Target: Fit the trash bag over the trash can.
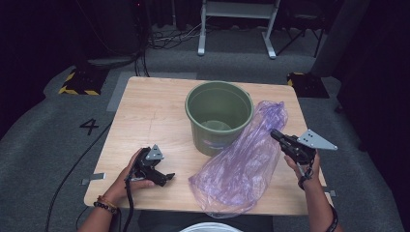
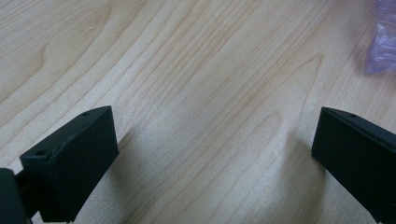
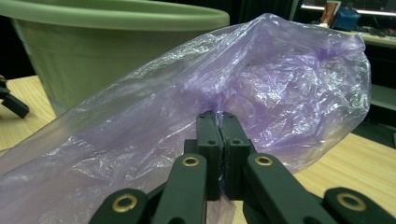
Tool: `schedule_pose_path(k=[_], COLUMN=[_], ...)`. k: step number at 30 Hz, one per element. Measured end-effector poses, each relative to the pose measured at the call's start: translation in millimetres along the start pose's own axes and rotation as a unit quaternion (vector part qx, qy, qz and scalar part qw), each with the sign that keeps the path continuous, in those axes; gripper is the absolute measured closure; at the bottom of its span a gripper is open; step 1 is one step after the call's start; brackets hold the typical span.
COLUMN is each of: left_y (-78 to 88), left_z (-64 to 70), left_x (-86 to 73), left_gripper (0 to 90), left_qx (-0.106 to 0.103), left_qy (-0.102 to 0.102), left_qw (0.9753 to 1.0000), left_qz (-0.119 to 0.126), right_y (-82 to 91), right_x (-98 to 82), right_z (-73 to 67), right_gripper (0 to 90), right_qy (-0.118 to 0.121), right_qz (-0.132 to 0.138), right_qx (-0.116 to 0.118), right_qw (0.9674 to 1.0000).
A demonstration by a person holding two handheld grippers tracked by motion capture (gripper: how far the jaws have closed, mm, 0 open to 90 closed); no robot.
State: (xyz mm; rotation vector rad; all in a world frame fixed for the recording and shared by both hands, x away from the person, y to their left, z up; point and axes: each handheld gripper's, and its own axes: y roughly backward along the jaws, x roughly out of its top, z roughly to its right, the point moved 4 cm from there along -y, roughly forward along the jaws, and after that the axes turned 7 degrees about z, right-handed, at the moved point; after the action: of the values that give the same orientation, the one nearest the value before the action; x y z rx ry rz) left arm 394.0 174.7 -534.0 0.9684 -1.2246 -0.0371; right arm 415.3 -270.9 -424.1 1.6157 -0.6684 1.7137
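Right gripper (image 3: pixel 219 122) pinching purple bag (image 1: pixel 241 164) by green bucket (image 1: pixel 220 116), left gripper (image 1: pixel 162 178) wide open, idle. Tip: grab opposite rim with left, spread mouth over bucket.

**Open jaws over bare wood**

The left hand-held gripper (image 2: pixel 210 158) is seen with its two black jaws spread wide apart, at 8 and 4 o'clock. Between them only the light-grained worktop (image 2: pixel 196 84) is shown. A scrap of purple plastic bag (image 2: pixel 383 42) is glimpsed at 2 o'clock.
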Motion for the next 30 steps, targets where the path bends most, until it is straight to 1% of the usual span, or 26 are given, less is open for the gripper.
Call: schedule_pose_path(k=[5, 9, 11, 13, 15, 16, 25, 30], left_y=[0.0, 0.0, -0.3, -0.5, -0.5, -0.5, -0.9, -1.2], left_z=[0.1, -0.1, -0.1, -0.1, 0.0, 0.0, 1.1, 1.4], left_x=[0.0, 0.2, 0.4, 0.5, 0.5, 0.5, 0.8, 1.0], left_gripper=[0.1, 0.1, 0.1, 0.1, 0.1, 0.1, 0.1, 0.0], left_qx=[0.000, 0.000, -0.001, 0.000, 0.000, 0.001, 0.006, 0.008], left_qy=[0.000, 0.000, 0.000, 0.000, 0.000, 0.000, 0.006, 0.008], left_qw=[1.0000, 1.0000, 1.0000, 1.0000, 1.0000, 1.0000, 1.0000, 0.9999], left_qz=[0.000, 0.000, 0.000, 0.000, 0.000, 0.000, 0.000, 0.000], right_y=[3.6, 7.2, 10.6, 14.6, 17.4, 18.4, 24.9, 30.0], right_x=[6.3, 10.6, 14.7, 19.1, 23.4, 24.9, 43.3, 51.5], right_z=[-5.6, -10.3, -12.3, -14.2, -17.2, -18.3, -33.3, -42.8], right_gripper=[88.9, 88.9, 88.9, 88.9, 88.9, 88.8, 88.8, 88.7], right_qy=[0.010, 0.020, 0.027, 0.026, 0.036, 0.037, 0.062, 0.077], right_qz=[0.012, 0.017, 0.022, 0.031, 0.035, 0.037, 0.060, 0.070], right_qx=[0.011, 0.013, 0.013, 0.019, 0.020, 0.023, 0.049, 0.065], right_qw=[0.9998, 0.9996, 0.9993, 0.9990, 0.9985, 0.9984, 0.9950, 0.9925])
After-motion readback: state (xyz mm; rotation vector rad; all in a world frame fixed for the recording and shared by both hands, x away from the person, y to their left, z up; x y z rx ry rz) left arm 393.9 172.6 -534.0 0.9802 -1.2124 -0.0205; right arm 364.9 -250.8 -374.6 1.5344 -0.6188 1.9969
